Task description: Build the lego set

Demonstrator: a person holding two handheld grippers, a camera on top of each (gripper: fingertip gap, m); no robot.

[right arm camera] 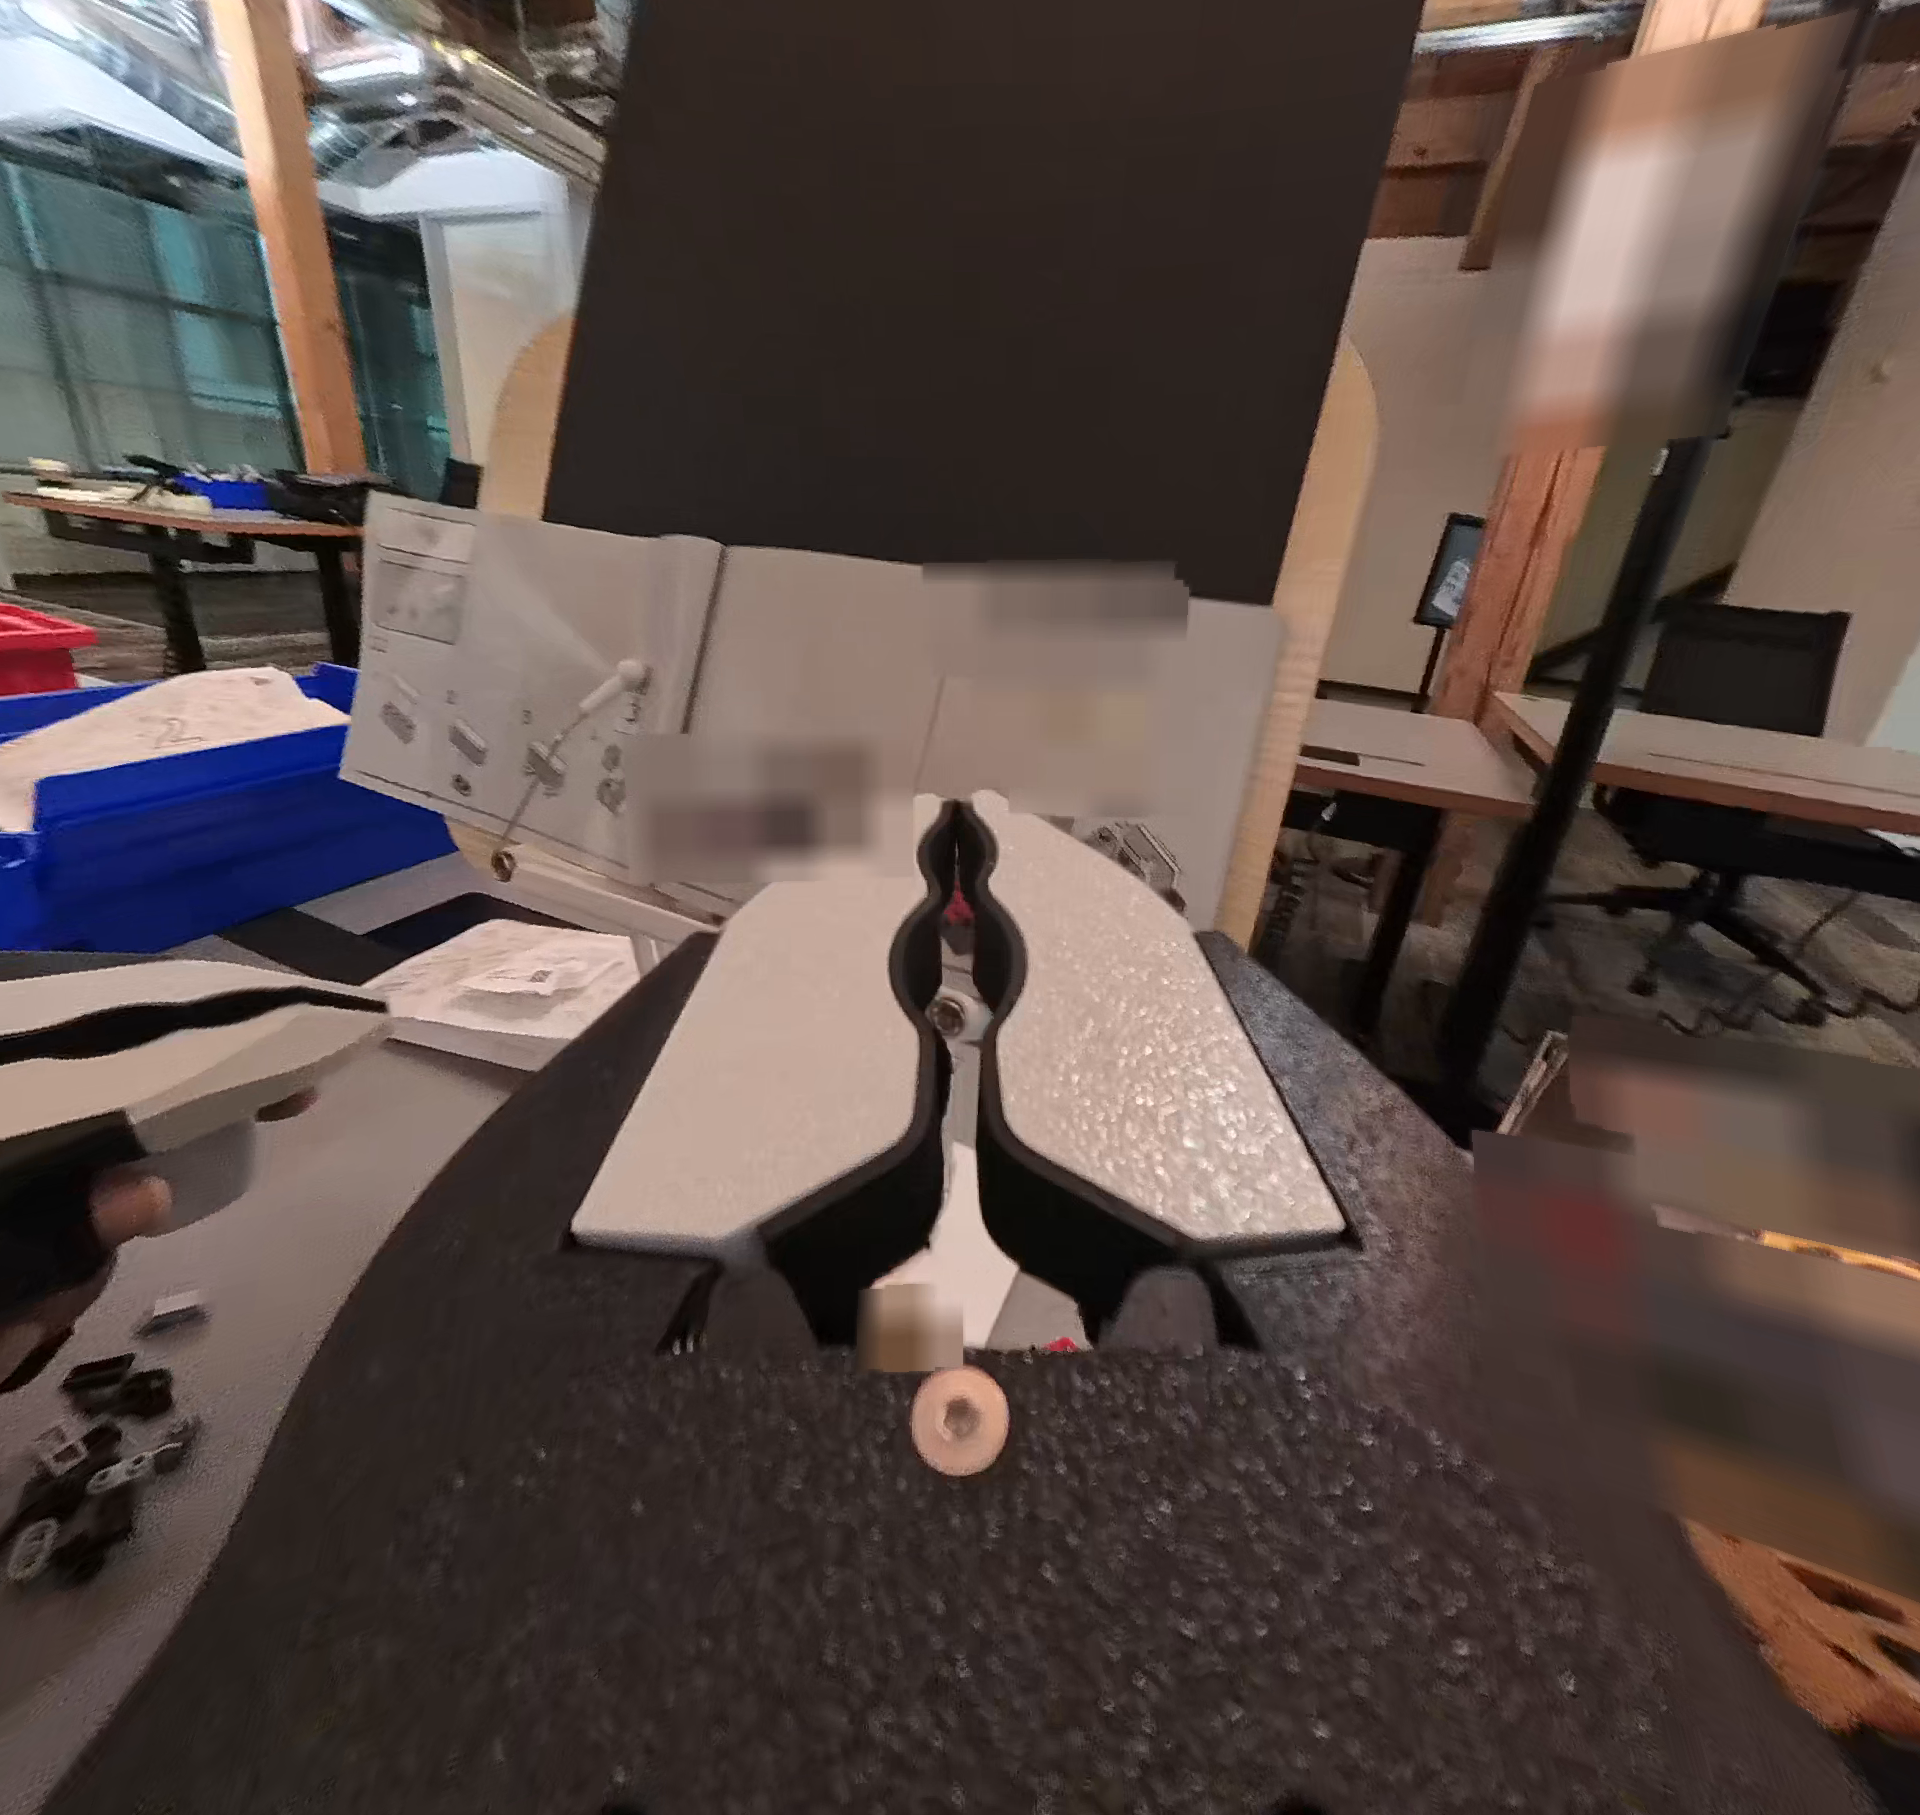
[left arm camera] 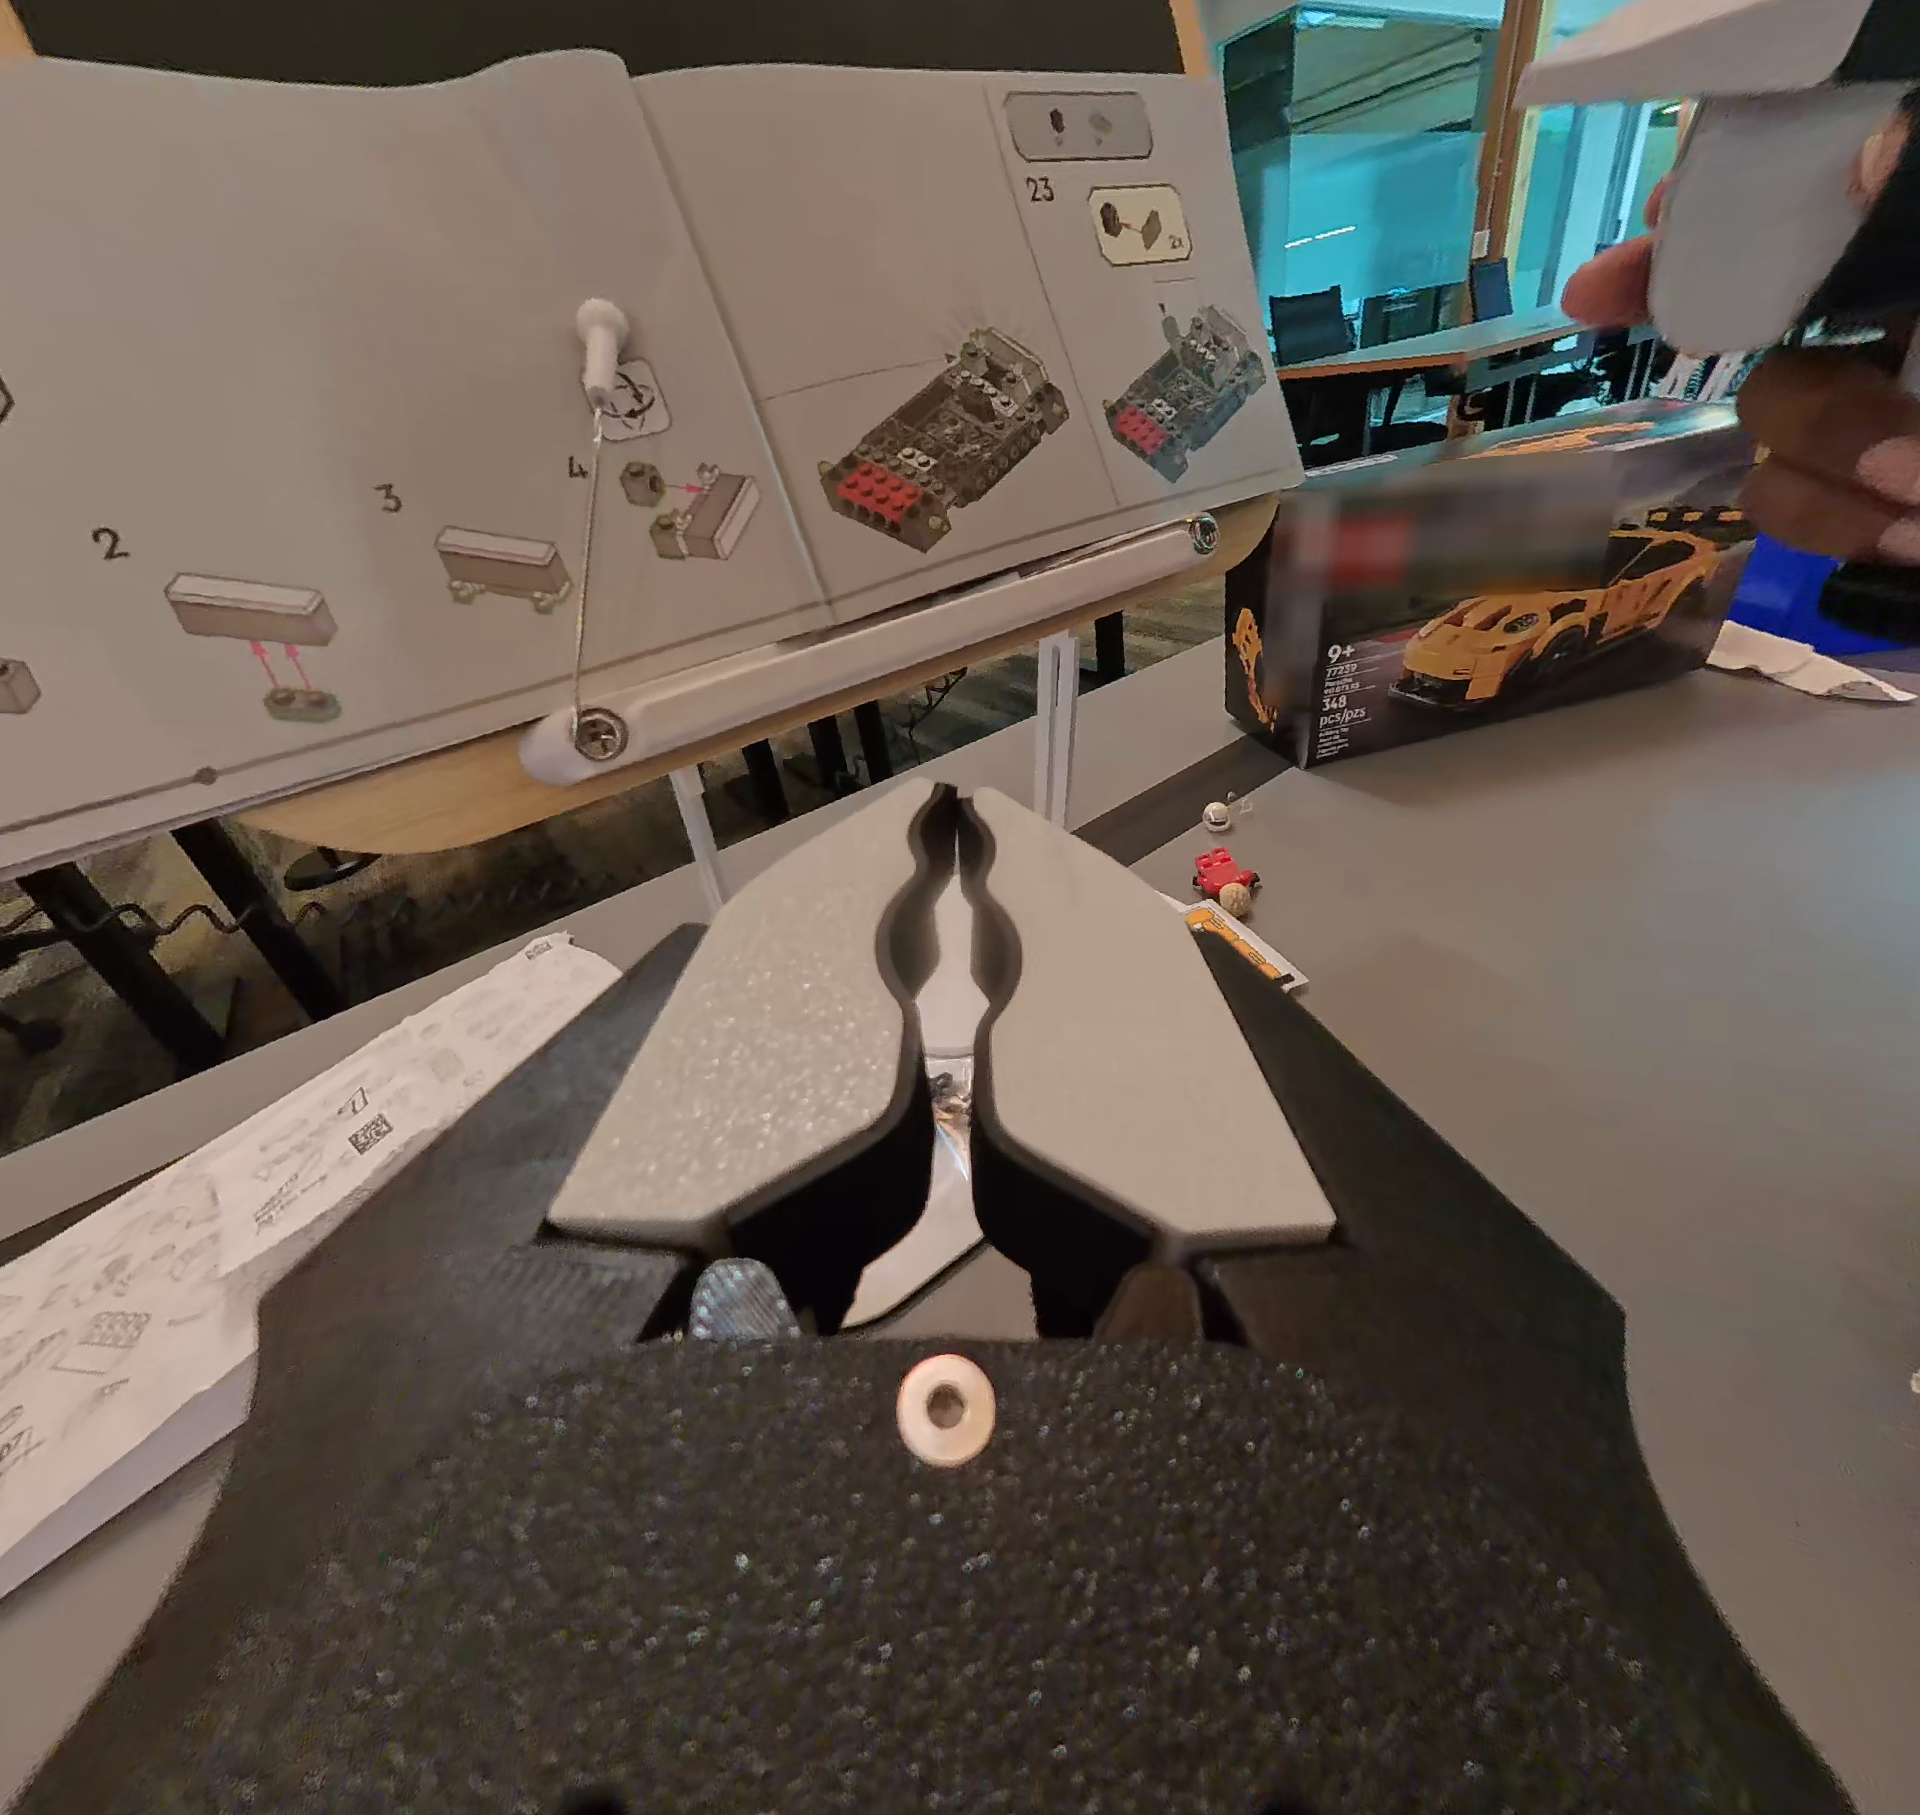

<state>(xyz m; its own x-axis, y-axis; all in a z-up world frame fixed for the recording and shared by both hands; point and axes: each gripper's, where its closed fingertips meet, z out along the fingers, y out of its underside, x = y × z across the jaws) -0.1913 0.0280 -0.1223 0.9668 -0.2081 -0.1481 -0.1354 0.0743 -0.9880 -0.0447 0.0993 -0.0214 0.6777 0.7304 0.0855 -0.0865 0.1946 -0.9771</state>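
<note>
My left gripper (left arm camera: 956, 804) is shut and empty, held above the grey table (left arm camera: 1558, 1038) in front of the open instruction booklet (left arm camera: 623, 363). The booklet leans on a wooden stand (left arm camera: 436, 809). A small red lego piece (left arm camera: 1224, 872) and a white round piece (left arm camera: 1216, 815) lie just right of the fingertips. My right gripper (right arm camera: 961, 809) is shut and empty, pointing at the booklet (right arm camera: 582, 685). It also shows in the left wrist view (left arm camera: 1714, 134), top right, held by a hand. A pile of black lego pieces (right arm camera: 83, 1453) lies at lower left, below the left gripper (right arm camera: 156, 1048).
The lego box (left arm camera: 1507, 602) with a yellow car stands right of the stand. A white printed paper bag (left arm camera: 260, 1173) lies at the left. A sticker sheet (left arm camera: 1247, 950) lies by the red piece. A blue bin (right arm camera: 208, 820) holding a paper bag sits left of the booklet. The tips of one gripper are about 20 cm away from the tips of the other.
</note>
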